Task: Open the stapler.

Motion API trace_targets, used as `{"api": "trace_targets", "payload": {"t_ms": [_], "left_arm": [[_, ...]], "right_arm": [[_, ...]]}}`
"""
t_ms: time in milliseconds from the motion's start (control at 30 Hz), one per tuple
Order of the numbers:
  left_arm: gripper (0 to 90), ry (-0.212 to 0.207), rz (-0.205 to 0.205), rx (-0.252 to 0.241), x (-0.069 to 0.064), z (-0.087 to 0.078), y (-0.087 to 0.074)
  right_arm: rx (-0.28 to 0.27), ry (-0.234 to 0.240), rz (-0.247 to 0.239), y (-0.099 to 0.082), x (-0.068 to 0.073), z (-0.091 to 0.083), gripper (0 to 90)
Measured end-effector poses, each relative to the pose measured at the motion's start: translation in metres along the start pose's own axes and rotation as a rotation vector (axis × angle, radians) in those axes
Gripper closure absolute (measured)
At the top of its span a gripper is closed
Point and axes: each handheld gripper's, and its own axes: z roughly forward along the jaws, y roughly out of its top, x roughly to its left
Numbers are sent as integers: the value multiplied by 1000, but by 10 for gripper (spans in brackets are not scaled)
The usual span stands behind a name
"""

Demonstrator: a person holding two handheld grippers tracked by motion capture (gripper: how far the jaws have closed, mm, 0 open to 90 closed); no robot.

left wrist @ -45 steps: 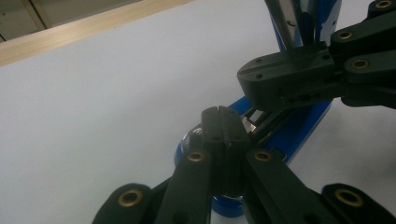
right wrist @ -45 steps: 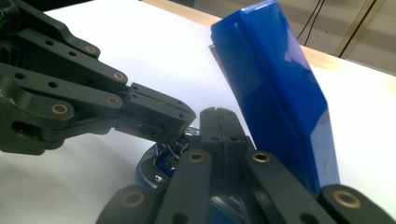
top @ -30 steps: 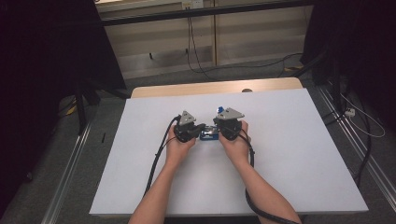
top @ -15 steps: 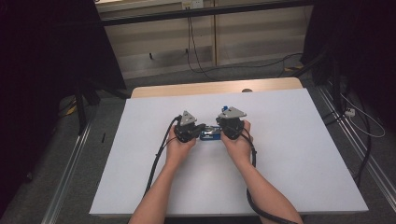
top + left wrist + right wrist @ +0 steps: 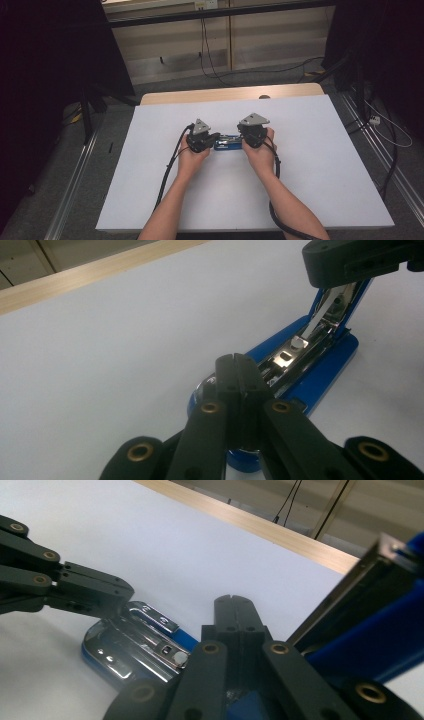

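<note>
**Blue stapler opened between two closed tools on a white surface**

A white surface (image 5: 310,165) fills the middle of the high view, with a strip of pale wood along its far edge and dark curtains standing at the upper left and upper right of the frame. Cables lie across the grey floor (image 5: 210,82) beyond it, and a metal rail runs down the lower left.

Just above the centre of the frame lies a blue stapler (image 5: 227,144), flat on the surface between the two hands. The left tool (image 5: 216,136) meets it from the left side of the frame, and the right tool (image 5: 243,141) from the right side; forearms come up from the bottom edge, each trailing a black cable.

In the left gripper view, the left tool (image 5: 239,365) has its jaws pressed together with nothing between them, their tips resting over the near end of the stapler (image 5: 320,375). The stapler's top arm is swung upward at the upper right of that frame, showing the shiny metal channel inside.

In the right gripper view, the right tool (image 5: 234,605) is likewise fully closed and empty. The raised blue arm passes close by on its right side, and the stapler's chrome base (image 5: 130,650) sits at lower left, with the left tool's tip above it.
</note>
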Motion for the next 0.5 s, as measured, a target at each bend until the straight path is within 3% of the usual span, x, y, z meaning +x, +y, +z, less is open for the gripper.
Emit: {"api": "trace_targets", "payload": {"t_ms": [67, 267, 500], "left_arm": [[900, -6, -13, -1, 1, 0, 0], [900, 3, 6, 2, -1, 0, 0], [900, 13, 22, 8, -4, 3, 1]], "right_arm": [[14, -14, -18, -2, -5, -2, 900], [21, -14, 67, -12, -26, -8, 900], [37, -15, 106, -25, -39, -10, 900]]}}
